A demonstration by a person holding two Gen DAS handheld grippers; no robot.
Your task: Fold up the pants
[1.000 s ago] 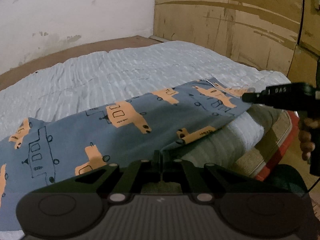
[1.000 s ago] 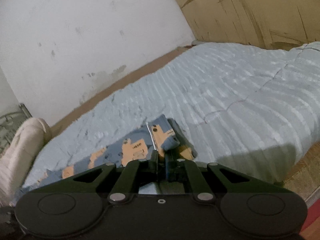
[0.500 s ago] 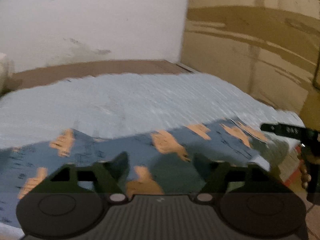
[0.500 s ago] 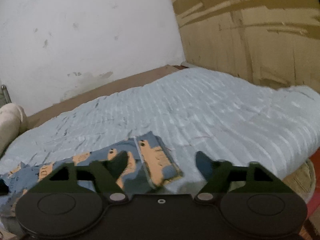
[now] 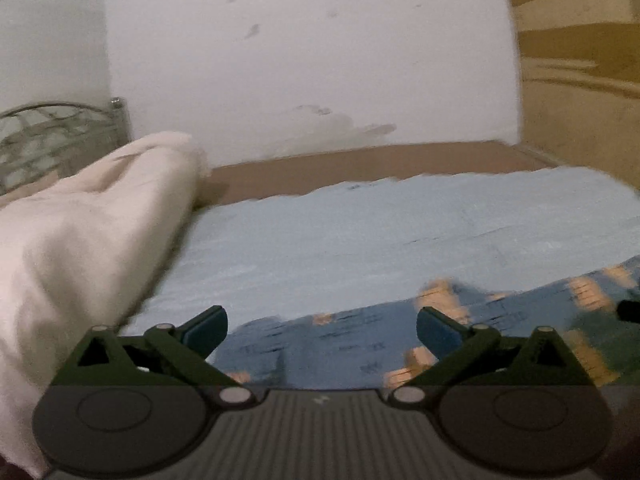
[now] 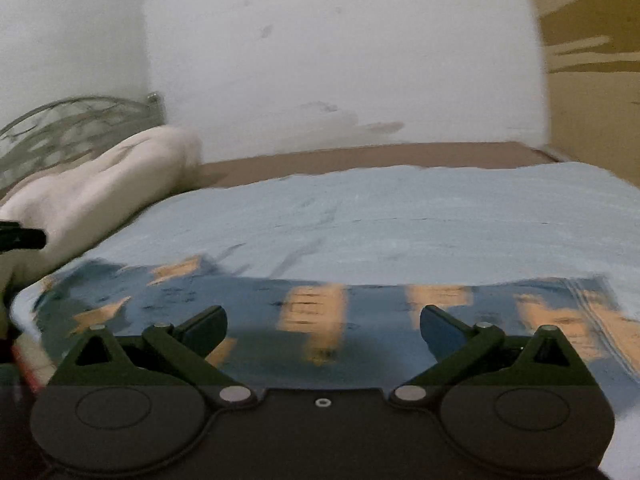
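Observation:
The blue pants [image 5: 360,344] with an orange vehicle print lie flat along the near edge of the bed, blurred by motion. My left gripper [image 5: 320,320] hovers over their left part, its jaws opening wide with nothing pinched between them. In the right wrist view the pants [image 6: 440,296] stretch across the frame below my right gripper [image 6: 322,316], whose jaws are also opening and hold no cloth. The dark tip of the left gripper [image 6: 20,236] shows at the left edge there.
A light blue bedspread [image 5: 400,232] covers the mattress. A bulky white blanket [image 5: 80,232] is heaped at the left, with a metal headboard [image 5: 48,136] behind it. A white wall stands at the back and wooden panels [image 5: 580,80] at the right.
Both grippers let go of the pants and spread from shut to wide open. Both views swung left, bringing the white blanket and the headboard into sight.

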